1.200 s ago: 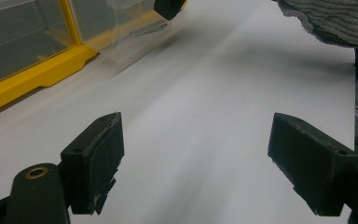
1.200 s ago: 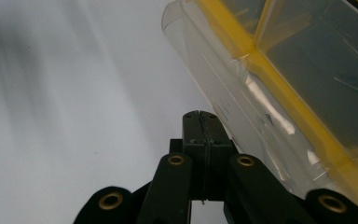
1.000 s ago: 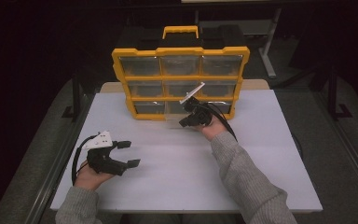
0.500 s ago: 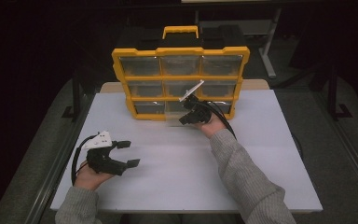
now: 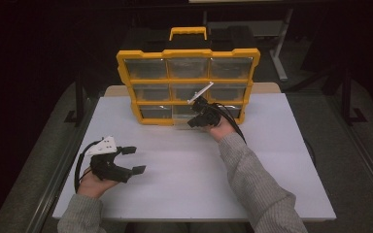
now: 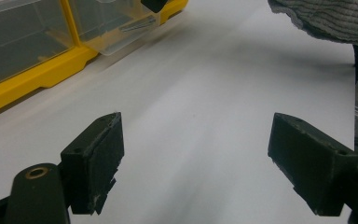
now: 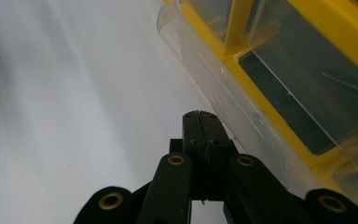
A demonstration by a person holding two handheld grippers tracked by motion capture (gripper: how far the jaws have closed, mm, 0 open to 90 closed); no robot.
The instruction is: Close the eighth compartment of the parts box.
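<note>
High view, organiser: the yellow organiser [image 5: 188,87] stands upright at upper centre of the frame, on the far edge of the white table [image 5: 194,170].
High view, drawer: a clear drawer [image 5: 184,114] in the bottom row, middle column, sticks out a little toward me.
High view, my right gripper: my right gripper [image 5: 196,120] is at centre frame, right at that drawer's front, tips at or just beside the lip; I cannot tell contact from here.
High view, my left gripper: my left gripper [image 5: 132,160] rests at lower left of the frame, well apart from the organiser, jaws spread wide with nothing between them.
Left gripper view: the two black jaws stand far apart over bare table; the drawer [image 6: 121,28] shows at upper left, poking out of the yellow frame, with something thin and metallic lying inside, too blurred to name.
Right gripper view: my jaws are pressed together at lower centre, nothing visibly pinched; the drawer's [image 7: 205,88] clear curved front runs just to their right, from top centre down.
Handling, my guess: thin clear plastic, light, stiff, slick and a bit brittle; it should slide easily.
Where to hold: the front lip at its middle, pulling straight so it does not jam or spill.
</note>
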